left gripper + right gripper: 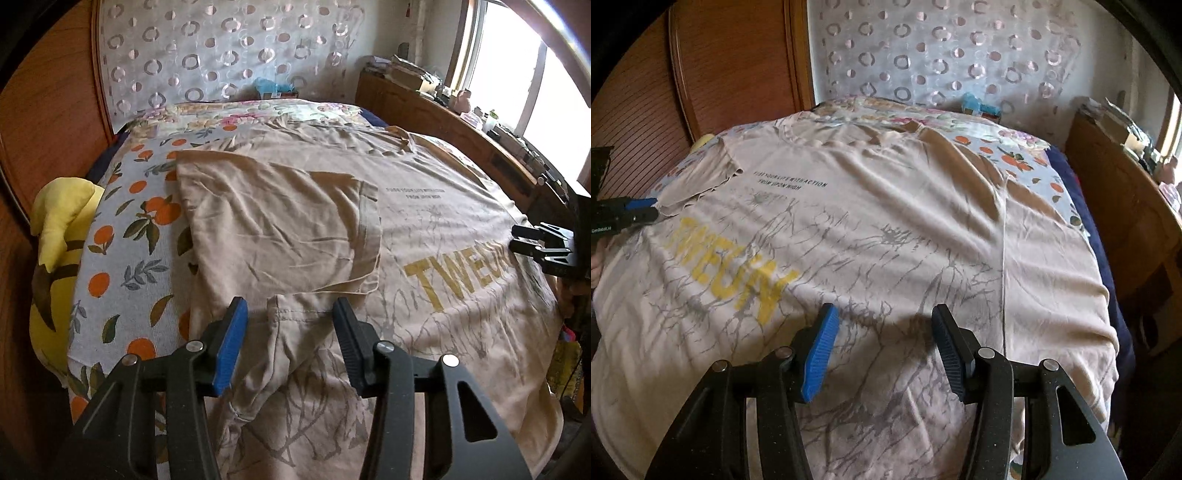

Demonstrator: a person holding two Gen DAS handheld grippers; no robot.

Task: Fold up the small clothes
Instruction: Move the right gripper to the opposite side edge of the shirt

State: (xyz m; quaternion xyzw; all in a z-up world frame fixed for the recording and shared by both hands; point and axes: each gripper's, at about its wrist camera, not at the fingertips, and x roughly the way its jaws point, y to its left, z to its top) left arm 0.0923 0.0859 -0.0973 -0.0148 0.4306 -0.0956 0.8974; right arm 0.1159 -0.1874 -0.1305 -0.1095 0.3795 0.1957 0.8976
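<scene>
On bed: beige T-shirt (pixel 424 236) flat, left sleeve (pixel 280 229) folded in. Left gripper (pixel 290 325), right gripper (pixel 882 332) both spread, empty. Next likely: right sleeve (pixel 1049 280) fold.

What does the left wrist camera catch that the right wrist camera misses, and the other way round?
Only the left wrist view shows the yellow plush toy beside the bed and the bright window, plus a close look at the sleeve folded over the shirt. Only the right wrist view shows the shirt's other side, with its unfolded sleeve lying flat. Both show the beige T-shirt with yellow lettering, the orange-print bedsheet, the circle-patterned curtain, and both open grippers: left, right.
</scene>
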